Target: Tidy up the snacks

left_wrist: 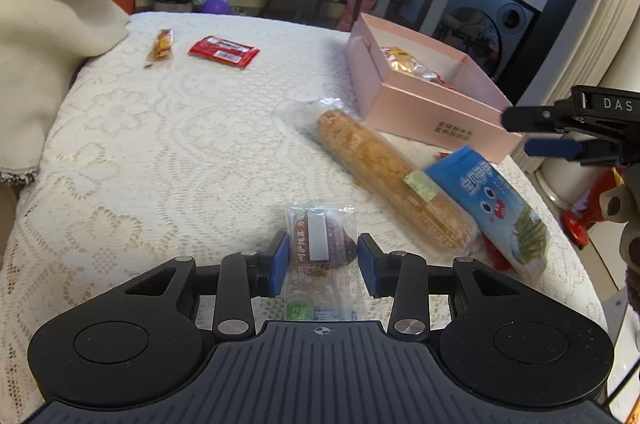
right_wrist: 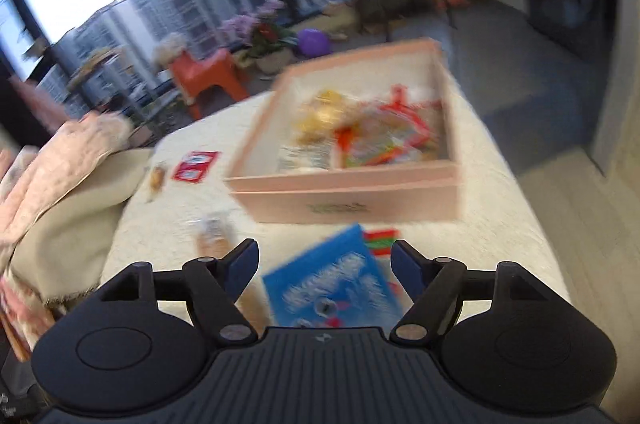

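Note:
My left gripper [left_wrist: 323, 260] is shut on a small clear packet with a brown pastry [left_wrist: 320, 244], just above the lace-covered table [left_wrist: 160, 144]. Right of it lie a wrapped corn cob [left_wrist: 392, 180] and a blue snack bag [left_wrist: 492, 208]. Beyond them stands an open pink box [left_wrist: 432, 112] with snacks inside. My right gripper [right_wrist: 324, 256] stands open over the blue bag [right_wrist: 332, 292], its pads clear of it, with the pink box [right_wrist: 344, 184] just ahead. Its fingers also show in the left wrist view, right gripper [left_wrist: 520, 132] beside the box's near corner. The right wrist view is blurred.
A red packet [left_wrist: 224, 51] and a small orange snack [left_wrist: 162, 46] lie at the table's far left. A red-green packet [right_wrist: 382, 242] peeks from under the blue bag. Cream and pink blankets [left_wrist: 52, 36] cover the left edge. The table's right edge drops to the floor, where a red toy [left_wrist: 588, 208] stands.

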`<state>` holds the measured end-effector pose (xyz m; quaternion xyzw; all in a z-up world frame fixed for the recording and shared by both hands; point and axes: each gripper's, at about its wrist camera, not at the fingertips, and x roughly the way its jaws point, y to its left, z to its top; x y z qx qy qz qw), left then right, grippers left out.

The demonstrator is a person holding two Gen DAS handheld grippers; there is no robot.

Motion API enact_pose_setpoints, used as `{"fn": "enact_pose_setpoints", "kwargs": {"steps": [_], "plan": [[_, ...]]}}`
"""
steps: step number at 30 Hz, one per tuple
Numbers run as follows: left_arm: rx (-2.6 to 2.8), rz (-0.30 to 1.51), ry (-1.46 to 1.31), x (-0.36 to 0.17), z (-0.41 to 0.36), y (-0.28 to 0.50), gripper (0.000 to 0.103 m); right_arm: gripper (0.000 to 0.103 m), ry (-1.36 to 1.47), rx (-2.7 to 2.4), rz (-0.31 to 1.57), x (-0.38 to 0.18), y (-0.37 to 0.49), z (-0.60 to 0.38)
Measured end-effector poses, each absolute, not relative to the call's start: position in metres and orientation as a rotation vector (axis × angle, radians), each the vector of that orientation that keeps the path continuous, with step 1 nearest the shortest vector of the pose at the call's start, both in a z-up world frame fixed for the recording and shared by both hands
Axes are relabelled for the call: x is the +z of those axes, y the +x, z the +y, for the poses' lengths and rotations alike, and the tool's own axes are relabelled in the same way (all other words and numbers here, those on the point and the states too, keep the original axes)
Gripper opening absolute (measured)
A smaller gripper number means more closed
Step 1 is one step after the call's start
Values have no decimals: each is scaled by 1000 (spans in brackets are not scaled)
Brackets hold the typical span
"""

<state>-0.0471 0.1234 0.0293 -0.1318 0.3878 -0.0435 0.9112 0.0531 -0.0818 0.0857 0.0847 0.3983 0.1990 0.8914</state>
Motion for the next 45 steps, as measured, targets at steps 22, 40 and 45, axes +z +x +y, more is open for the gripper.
{"fn": "enact_pose_setpoints", "kwargs": {"steps": [22,40,45], "plan": [[-60,803,-290,24,130,-55,42,35,-104,601,1027,44,15,-6],[-58,793,-264,23,125,-57,43,100,-181,361,871,19,69,18],[-61,783,-265,22,125,-58,43,103,-209,388,889,19,79,24]]}}
